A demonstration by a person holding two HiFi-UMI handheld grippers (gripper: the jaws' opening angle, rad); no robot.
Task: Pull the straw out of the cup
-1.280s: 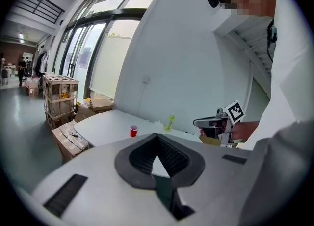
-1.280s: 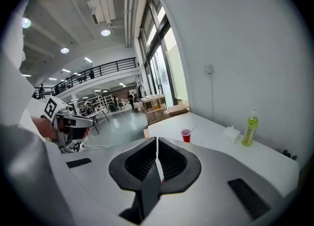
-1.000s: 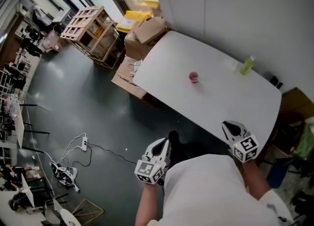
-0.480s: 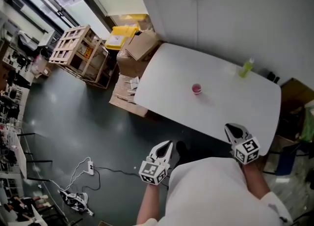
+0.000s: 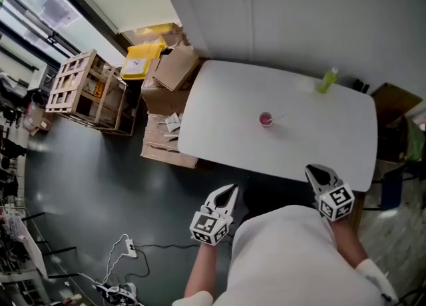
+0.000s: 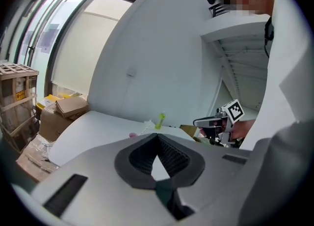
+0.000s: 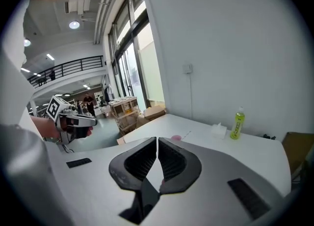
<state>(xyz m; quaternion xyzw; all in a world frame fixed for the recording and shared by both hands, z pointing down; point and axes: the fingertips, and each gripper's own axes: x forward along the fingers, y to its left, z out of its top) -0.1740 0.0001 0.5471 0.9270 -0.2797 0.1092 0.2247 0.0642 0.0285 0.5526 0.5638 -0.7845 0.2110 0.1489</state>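
Observation:
A small pink cup (image 5: pixel 265 120) with a thin straw (image 5: pixel 279 116) leaning out to the right stands near the middle of the white table (image 5: pixel 219 125). Both grippers are held close to my body, short of the table's near edge. My left gripper (image 5: pixel 231 190) is shut and holds nothing. My right gripper (image 5: pixel 311 169) is also shut and holds nothing. In the left gripper view the cup (image 6: pixel 132 134) peeks over the shut jaws. In the right gripper view the cup (image 7: pixel 175 137) and straw (image 7: pixel 187 133) show just beyond the jaw tips.
A green bottle (image 5: pixel 327 80) and a white tissue wad (image 7: pixel 218 130) stand at the table's far right. Cardboard boxes (image 5: pixel 174 66), a yellow bin (image 5: pixel 140 61) and wooden crates (image 5: pixel 83 88) lie left of the table. Cables (image 5: pixel 130 251) trail on the floor.
The table has swung squarer in the head view and nearer as I step toward it. Both grippers stay shut and empty near my body.

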